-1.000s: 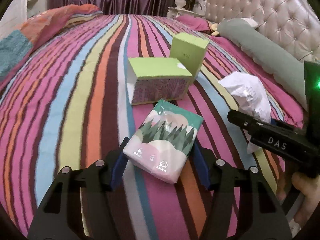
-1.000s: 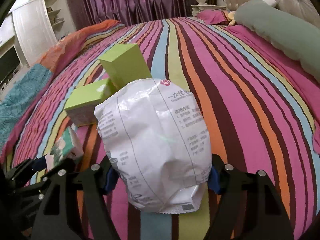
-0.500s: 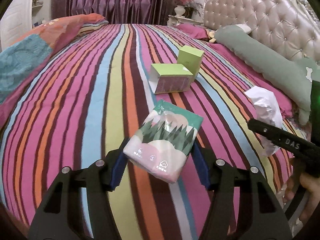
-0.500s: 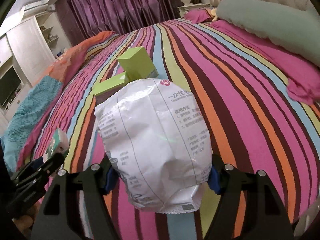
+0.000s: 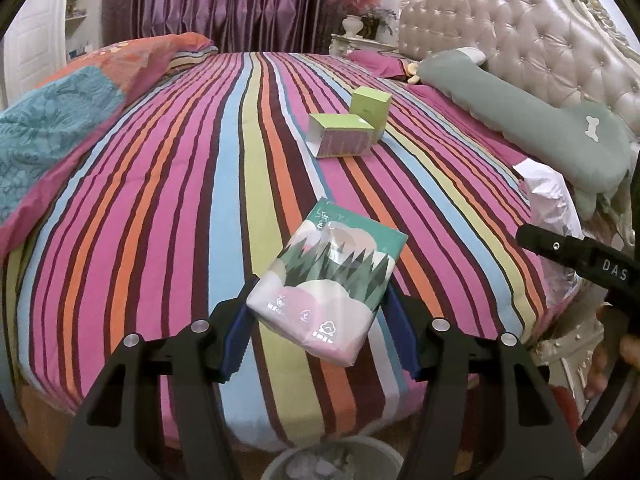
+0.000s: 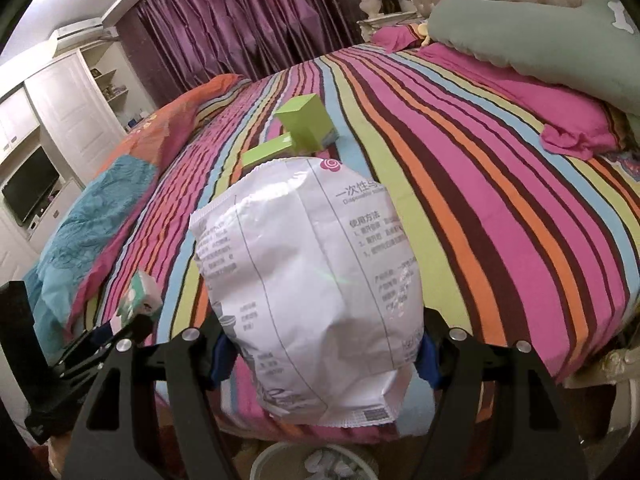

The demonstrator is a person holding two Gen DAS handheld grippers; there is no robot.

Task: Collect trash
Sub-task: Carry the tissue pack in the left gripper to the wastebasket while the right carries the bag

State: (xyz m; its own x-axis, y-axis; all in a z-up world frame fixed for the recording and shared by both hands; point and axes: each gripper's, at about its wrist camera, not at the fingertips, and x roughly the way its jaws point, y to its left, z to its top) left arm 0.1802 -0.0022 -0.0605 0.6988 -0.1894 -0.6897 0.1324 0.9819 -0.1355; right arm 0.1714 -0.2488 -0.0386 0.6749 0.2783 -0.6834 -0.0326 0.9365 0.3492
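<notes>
Blue-padded left tongs [image 5: 318,334] are clenched on a tissue pack [image 5: 328,288] printed with green trees over pink; both pads press its long sides, and the pack is held in the air above the near edge of the bed [image 5: 168,184]. Right tongs [image 6: 322,354] are clenched on a crinkled white wrapper [image 6: 312,280] bearing grey printed text (the wrapper bulges well beyond the pads and hides the gap between them); it too hangs over the near edge of the bed. Directly below both tools, at the foot of the bed, the rim of a pale waste bin [image 5: 280,460] shows, with crumpled white paper inside. Two green boxes [image 5: 348,130] lie on the bed's striped cover toward its middle, one upright and touching the other, which lies flat in front of it. A grey-green long pillow [image 5: 520,108] rests at the head end of the bed, against the tufted headboard [image 5: 520,28]. Purple curtains [image 5: 224,4] hang beyond the far side of the bed.
</notes>
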